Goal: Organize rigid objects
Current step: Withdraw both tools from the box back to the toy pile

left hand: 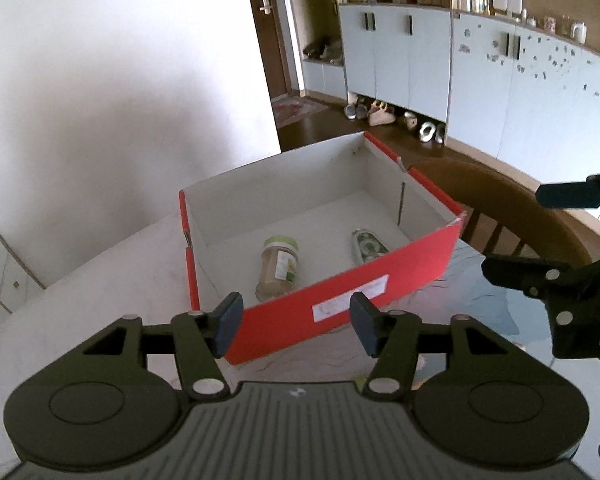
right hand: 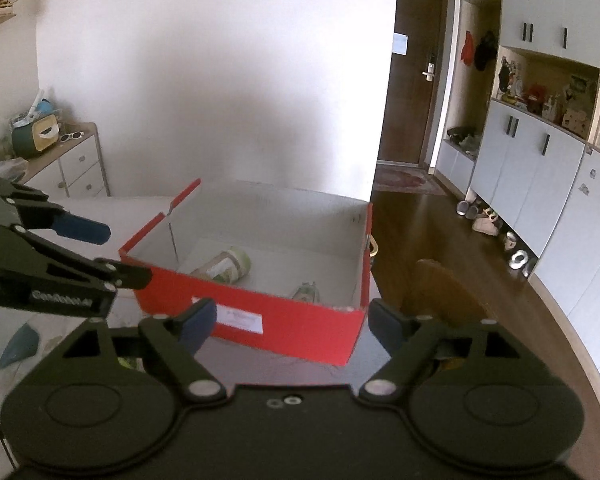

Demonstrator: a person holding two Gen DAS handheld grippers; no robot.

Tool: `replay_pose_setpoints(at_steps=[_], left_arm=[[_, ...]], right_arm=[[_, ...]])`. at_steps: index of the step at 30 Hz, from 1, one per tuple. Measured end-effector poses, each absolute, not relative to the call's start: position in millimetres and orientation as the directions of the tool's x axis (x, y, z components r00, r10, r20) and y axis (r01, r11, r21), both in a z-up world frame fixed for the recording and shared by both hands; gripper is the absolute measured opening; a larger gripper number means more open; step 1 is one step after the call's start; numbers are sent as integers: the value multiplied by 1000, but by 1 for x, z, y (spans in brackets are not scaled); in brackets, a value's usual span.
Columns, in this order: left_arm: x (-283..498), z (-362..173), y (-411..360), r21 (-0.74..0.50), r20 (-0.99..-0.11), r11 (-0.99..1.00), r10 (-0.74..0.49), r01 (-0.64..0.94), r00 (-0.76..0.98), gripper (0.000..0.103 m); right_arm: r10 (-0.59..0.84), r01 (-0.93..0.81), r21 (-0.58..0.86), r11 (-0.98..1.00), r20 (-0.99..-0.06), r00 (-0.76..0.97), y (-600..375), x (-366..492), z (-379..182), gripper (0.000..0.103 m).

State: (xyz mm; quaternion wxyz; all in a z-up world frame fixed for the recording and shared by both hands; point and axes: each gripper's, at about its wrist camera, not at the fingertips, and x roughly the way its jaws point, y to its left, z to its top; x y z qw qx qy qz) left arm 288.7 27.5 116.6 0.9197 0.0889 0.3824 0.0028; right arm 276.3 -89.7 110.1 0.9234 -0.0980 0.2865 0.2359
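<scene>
The left gripper (left hand: 296, 326) sits nearest the lens, its blue-padded fingers spread wide with nothing between them, held just short of the near red wall of the box. The right gripper (right hand: 292, 326) is likewise spread and empty, aimed at the same box from the right side; in the left wrist view it shows at the far right edge (left hand: 540, 236), also spread.

The table (left hand: 80, 280) is pale and carries the red cardboard box (left hand: 340, 300), open-topped, white inside, with a white label on its near wall. A wooden chair (left hand: 500, 200) stands just beyond the table's right edge, its curved back beside the box.

Inside the box a glass jar with a pale green lid (left hand: 278, 266) lies on its side near the middle of the floor, lid toward the far wall. To its right, apart from it, lies a smaller object with a green printed label (left hand: 366, 246), near the right wall; what it is cannot be told.

Far right, grey cabinets (left hand: 400, 60) line the wall with shoes (left hand: 380, 114) beneath.
</scene>
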Motion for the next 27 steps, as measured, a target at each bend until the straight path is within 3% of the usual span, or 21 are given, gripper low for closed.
replay_pose_setpoints(at_steps=[11, 15, 27], left_arm=[[240, 115, 29, 139, -668, 987, 34, 81, 743, 65], [226, 111, 31, 126, -661, 988, 14, 92, 750, 75], [199, 76, 31, 85, -653, 990, -27, 109, 756, 80]], right_arm=[[406, -494, 1, 870, -570, 714, -104, 237, 103, 95], [417, -500, 20, 866, -581, 699, -107, 228, 97, 98], [435, -522, 47, 852, -619, 654, -108, 202, 70, 98]])
